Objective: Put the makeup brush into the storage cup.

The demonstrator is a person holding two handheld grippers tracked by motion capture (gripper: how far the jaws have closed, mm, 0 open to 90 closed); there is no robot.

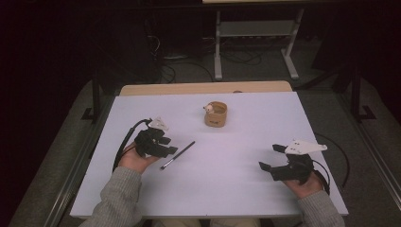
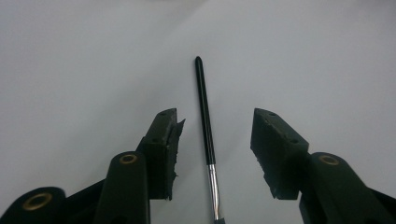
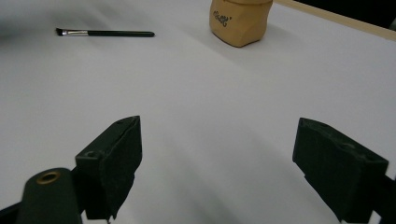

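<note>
A thin make-up brush [image 1: 177,155] with a black handle and silver ferrule lies slantwise on the white table [image 1: 246,189]. My left gripper [image 1: 169,145] hovers at its bristle end. In the left gripper view the brush [image 2: 205,116] runs straight up between the open jaws of that gripper [image 2: 215,116], touching neither. A tan cup [image 1: 215,114] with a small white thing on its rim stands at the middle back. My right gripper [image 1: 269,157] rests open at the front right, with nothing between its jaws [image 3: 219,125]. The right gripper view has the brush [image 3: 105,33] and cup [image 3: 239,21] far ahead.
A wooden strip [image 1: 203,88] borders the table's far edge. Beyond it stands a metal frame [image 1: 255,42] on a dark floor with cables. Black rails run along both sides of the table.
</note>
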